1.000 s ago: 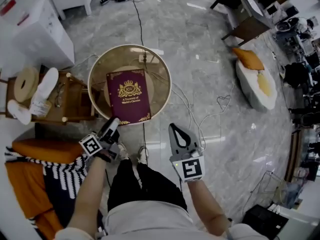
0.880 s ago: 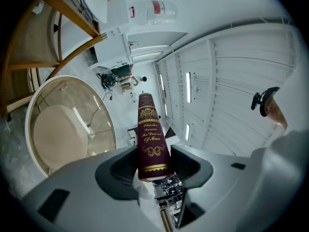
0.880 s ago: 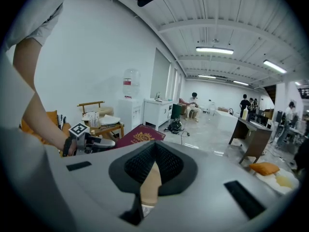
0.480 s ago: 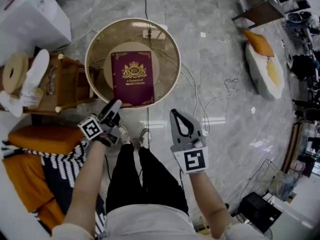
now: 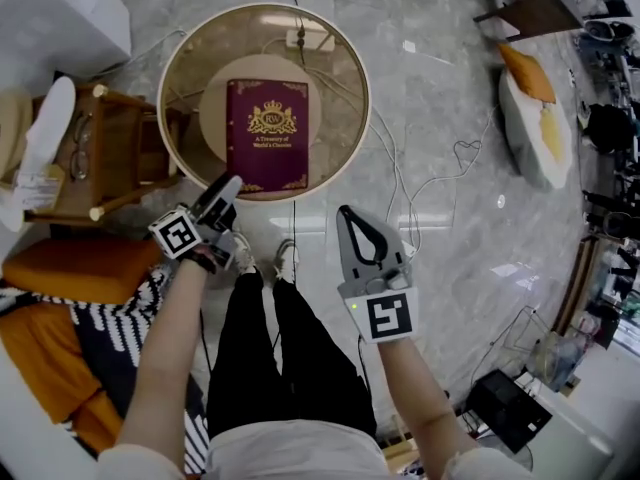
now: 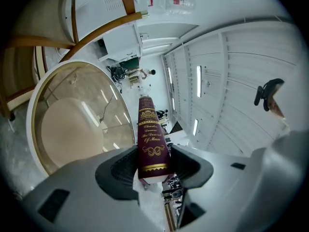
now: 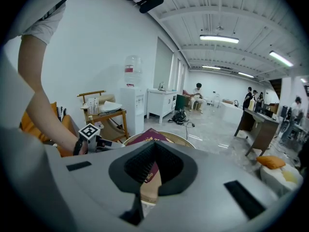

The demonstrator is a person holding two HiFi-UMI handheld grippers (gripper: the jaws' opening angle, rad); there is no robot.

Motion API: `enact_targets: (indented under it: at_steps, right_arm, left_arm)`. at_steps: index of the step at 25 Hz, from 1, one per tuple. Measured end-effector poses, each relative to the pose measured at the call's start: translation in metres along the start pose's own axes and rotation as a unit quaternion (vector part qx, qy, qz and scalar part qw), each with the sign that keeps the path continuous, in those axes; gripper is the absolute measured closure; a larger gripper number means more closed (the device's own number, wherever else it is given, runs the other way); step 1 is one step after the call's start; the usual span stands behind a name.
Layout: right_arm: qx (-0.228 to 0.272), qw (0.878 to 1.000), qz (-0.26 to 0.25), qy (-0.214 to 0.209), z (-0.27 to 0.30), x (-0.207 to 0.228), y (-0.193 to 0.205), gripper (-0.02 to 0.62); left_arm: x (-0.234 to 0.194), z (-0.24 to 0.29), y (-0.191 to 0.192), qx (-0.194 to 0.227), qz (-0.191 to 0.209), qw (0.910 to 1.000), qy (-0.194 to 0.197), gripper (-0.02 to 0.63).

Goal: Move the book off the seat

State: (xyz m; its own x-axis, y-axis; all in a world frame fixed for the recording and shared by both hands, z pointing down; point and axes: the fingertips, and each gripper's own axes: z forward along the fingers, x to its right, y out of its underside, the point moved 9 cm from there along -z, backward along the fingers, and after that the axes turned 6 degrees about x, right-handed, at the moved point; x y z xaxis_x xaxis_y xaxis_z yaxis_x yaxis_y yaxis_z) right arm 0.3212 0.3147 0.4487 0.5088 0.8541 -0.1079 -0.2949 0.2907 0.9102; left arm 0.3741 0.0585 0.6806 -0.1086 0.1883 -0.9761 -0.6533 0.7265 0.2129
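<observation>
A maroon book with gold print lies flat over the round glass table. Whether it rests on the glass I cannot tell. My left gripper is shut on the book's near left corner. In the left gripper view the gold-lettered spine stands between the two jaws of the left gripper, with both pads against the covers. My right gripper hangs to the right of the table's near rim, shut and holding nothing. In the right gripper view its closed tips point toward the book.
A wooden chair with glasses and white items stands left of the table. An orange cushion and a striped cloth lie at the near left. Cables trail across the marble floor. A floor cushion sits at the right. The person's legs are below.
Both grippers have sunk toward the table. The book went down with the left gripper and now looks smaller against the tabletop and squarer to it.
</observation>
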Motion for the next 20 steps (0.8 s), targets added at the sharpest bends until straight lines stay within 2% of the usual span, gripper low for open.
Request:
enact_targets:
  at_steps: [5,9,16,20]
  right_arm:
    - [-0.008,1.0,0.003,-0.005,0.023,-0.003,0.019,0.574]
    - [-0.008,1.0,0.002,-0.007,0.026,-0.005,0.016,0.574]
    - [-0.008,1.0,-0.001,0.002,0.025,-0.004,0.016,0.574]
    - [-0.016,1.0,0.006,0.006,0.022,0.003,0.027,0.574]
  left_arm:
    - [-0.039,0.017,0.0,-0.018,0.002,0.9997,-0.015,0.383]
    - [-0.05,0.017,0.002,-0.037,0.014,0.9979,-0.051,0.383]
    - [-0.072,0.02,0.004,-0.043,0.019,0.995,-0.088,0.385]
    - [-0.077,0.032,0.01,-0.052,0.03,0.9939,-0.092,0.385]
